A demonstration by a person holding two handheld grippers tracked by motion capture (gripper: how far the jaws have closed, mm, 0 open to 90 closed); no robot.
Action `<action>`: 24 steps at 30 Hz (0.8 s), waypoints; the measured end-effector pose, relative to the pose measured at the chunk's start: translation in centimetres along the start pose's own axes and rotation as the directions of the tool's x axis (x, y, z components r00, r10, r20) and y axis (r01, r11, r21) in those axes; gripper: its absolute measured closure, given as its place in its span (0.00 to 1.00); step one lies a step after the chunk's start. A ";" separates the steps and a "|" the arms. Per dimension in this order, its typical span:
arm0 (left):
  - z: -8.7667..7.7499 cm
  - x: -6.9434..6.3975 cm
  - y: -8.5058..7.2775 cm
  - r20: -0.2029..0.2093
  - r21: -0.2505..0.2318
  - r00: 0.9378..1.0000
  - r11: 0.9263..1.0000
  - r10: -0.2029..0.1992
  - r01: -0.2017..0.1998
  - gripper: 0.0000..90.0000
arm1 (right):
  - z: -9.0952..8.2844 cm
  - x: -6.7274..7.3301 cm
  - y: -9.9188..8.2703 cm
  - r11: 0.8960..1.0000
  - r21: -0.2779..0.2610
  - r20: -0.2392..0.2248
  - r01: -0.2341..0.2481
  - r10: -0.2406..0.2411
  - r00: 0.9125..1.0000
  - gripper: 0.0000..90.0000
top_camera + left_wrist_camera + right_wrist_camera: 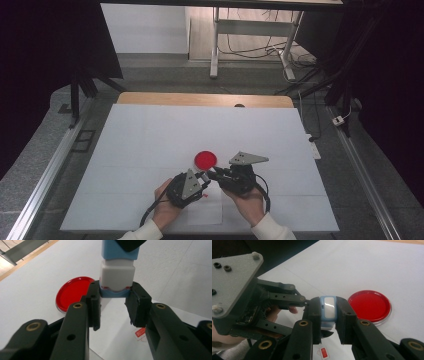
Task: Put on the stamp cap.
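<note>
Nearest the person, at the front edge of the white-covered desk [150, 135], two hands come in with pale sleeves, each holding a black tool. The left tool [202, 178] and the right tool [210, 174] point at each other, tips meeting just in front of the red dish, and between them they share one small object: a light-blue and white block [117, 272]. In the left gripper view the left tool [113, 293] is clamped on the light-blue end of that block, its two pads pressed against either side, while the white middle section and a further blue section rise away toward the other tool. In the right gripper view the right tool [328, 312] is clamped on the block [329, 311] too, a pad on each flank, with the grey three-cornered plate of the left tool just beyond it. Under the tools lies a sheet of paper with a small red-printed label [140, 332]. A little farther on, the red round dish [205, 159] sits flat on the desk, near the tools but apart from them. Beyond the far edge of the desk are a table frame and loose cables on the floor.
</note>
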State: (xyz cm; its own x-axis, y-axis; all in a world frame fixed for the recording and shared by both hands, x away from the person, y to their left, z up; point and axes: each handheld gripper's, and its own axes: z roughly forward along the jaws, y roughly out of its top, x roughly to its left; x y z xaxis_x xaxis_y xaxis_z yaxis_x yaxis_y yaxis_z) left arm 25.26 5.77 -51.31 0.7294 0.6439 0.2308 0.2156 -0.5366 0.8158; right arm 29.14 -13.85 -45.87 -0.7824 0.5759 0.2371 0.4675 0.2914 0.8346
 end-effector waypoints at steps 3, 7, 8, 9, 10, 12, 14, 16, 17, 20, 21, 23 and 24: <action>-0.1 -0.1 0.1 -0.002 -0.006 1.000 1.000 0.007 -0.007 0.73 | 0.0 -0.1 0.0 1.000 0.005 -0.009 -0.010 0.010 1.000 0.83; -0.3 -0.2 0.2 -0.011 -0.014 1.000 1.000 0.017 -0.017 0.73 | 0.0 0.0 0.1 1.000 0.016 -0.006 -0.003 0.003 1.000 0.83; -0.3 -0.3 0.2 -0.015 -0.013 1.000 1.000 0.025 -0.025 0.73 | 0.0 0.0 0.1 1.000 0.019 -0.007 -0.005 0.005 1.000 0.83; -0.3 -0.3 0.2 -0.019 -0.014 0.999 1.000 0.028 -0.028 0.73 | 0.0 0.0 0.1 1.000 0.019 -0.011 -0.007 0.007 1.000 0.83; -0.3 -0.4 0.2 -0.020 -0.015 0.999 0.999 0.029 -0.029 0.73 | 0.0 0.0 0.1 1.000 0.018 -0.014 -0.008 0.009 1.000 0.83; -0.4 -0.4 0.2 -0.023 -0.020 0.999 0.999 0.031 -0.031 0.73 | 0.0 -0.1 0.1 1.000 0.019 -0.021 -0.017 0.018 1.000 0.83; -0.4 -0.4 0.2 -0.029 -0.027 0.999 0.999 0.031 -0.031 0.73 | -0.1 -0.3 0.1 0.999 0.018 -0.030 -0.030 0.031 0.999 0.84; -0.5 -0.4 0.1 -0.028 -0.033 0.999 0.999 0.026 -0.027 0.73 | -0.1 -0.5 0.1 0.999 0.014 -0.040 -0.043 0.044 0.998 0.84; -0.5 -0.4 0.1 -0.032 -0.034 0.999 0.999 0.028 -0.029 0.73 | -0.1 -0.5 0.1 0.999 0.012 -0.043 -0.051 0.052 0.998 0.84; -0.5 -0.5 0.1 -0.034 -0.039 0.999 0.999 0.030 -0.031 0.73 | -0.2 -0.5 0.1 0.999 0.012 -0.044 -0.049 0.049 0.998 0.84; -0.5 -0.5 0.1 -0.034 -0.041 0.999 0.999 0.030 -0.031 0.73 | -0.2 -0.5 0.1 0.999 0.012 -0.045 -0.049 0.050 0.998 0.84; -0.5 -0.4 0.1 -0.029 -0.040 0.999 0.999 0.030 -0.032 0.73 | -0.2 -0.5 0.1 0.999 0.014 -0.044 -0.048 0.049 0.998 0.84; -0.5 -0.4 0.0 -0.026 -0.043 0.999 0.999 0.032 -0.033 0.73 | -0.2 -0.5 0.1 0.999 0.016 -0.044 -0.047 0.047 0.998 0.83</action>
State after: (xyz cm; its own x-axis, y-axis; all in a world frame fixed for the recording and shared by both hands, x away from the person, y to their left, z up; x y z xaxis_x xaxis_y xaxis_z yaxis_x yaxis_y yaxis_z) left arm 24.68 5.77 -51.14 0.7186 0.6408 0.2703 0.1635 -0.5334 0.8299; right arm 29.49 -14.27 -45.85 -0.7768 0.5549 0.2979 0.5101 0.2768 0.8143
